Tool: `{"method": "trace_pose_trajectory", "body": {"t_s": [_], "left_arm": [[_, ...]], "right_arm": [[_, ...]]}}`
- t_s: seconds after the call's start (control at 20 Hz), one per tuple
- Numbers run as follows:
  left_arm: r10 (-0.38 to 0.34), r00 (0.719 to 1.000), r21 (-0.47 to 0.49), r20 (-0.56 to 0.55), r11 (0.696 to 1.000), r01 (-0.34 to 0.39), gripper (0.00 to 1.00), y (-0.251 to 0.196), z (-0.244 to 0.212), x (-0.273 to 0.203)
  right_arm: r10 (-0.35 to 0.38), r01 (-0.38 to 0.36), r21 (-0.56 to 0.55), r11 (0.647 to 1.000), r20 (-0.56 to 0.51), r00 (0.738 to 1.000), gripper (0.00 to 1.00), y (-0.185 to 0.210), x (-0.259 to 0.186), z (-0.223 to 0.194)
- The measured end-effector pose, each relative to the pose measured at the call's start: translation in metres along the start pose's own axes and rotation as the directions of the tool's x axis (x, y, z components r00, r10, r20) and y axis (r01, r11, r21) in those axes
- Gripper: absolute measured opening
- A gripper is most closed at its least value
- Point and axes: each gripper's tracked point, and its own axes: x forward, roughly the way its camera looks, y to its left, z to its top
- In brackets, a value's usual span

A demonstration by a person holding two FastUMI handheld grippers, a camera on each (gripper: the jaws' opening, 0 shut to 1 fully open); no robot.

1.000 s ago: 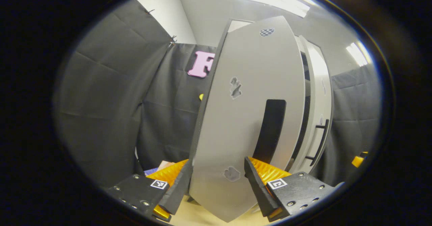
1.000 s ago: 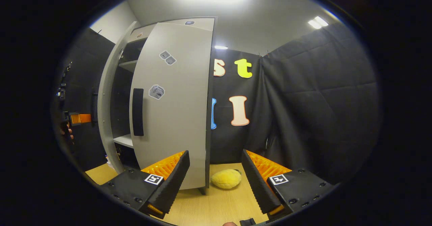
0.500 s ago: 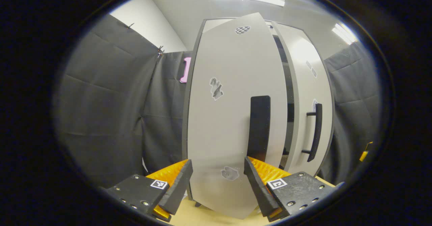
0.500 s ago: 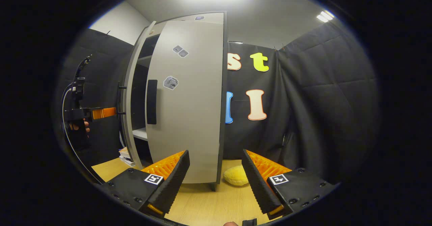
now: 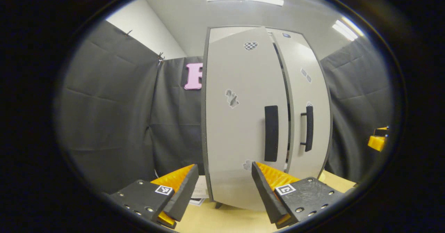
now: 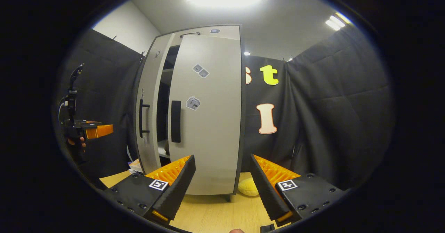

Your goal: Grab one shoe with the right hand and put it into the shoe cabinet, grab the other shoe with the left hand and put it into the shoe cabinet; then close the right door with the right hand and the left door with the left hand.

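Both doors are sitting nearly closed on the shoe cabinet [image 5: 240,45], mid-frame. Left gripper [image 5: 224,187] and right gripper [image 6: 222,184], bottom center, are both hanging wide open, gripping nothing. Shoes aren't visible.

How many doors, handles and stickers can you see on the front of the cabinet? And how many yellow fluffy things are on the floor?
Doors: 2, left door, right door
Handles: 2
Stickers: 6
Yellow fluffy things: 1
Total: 11
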Motion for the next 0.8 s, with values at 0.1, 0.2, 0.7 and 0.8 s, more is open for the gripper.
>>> {"method": "trace_pose_trajectory", "body": {"t_s": [0.1, 0.2, 0.7, 0.8], "left_arm": [[-0.002, 1.0, 0.0, 0.006, 1.0, 0.002, 0.9, 0.011, 0.004, -0.018], [-0.007, 1.0, 0.008, 0.008, 1.0, 0.007, 0.94, 0.02, 0.007, -0.033], [0.009, 1.0, 0.008, -0.013, 1.0, -0.009, 0.94, 0.052, -0.006, -0.095], [0.014, 1.0, 0.015, -0.009, 1.0, -0.014, 0.94, 0.055, -0.007, -0.104]], "right_arm": [[-0.004, 0.004, 0.008, 1.0, 0.011, 1.0, 0.97, 0.009, -0.007, 0.005], [-0.007, 0.006, 0.015, 1.0, 0.02, 1.0, 0.98, 0.017, -0.016, 0.008], [-0.048, 0.048, 0.01, 0.999, 0.044, 0.998, 0.98, 0.019, -0.053, 0.014], [-0.061, 0.06, 0.014, 0.998, 0.049, 0.997, 0.98, 0.015, -0.06, 0.014]]}}
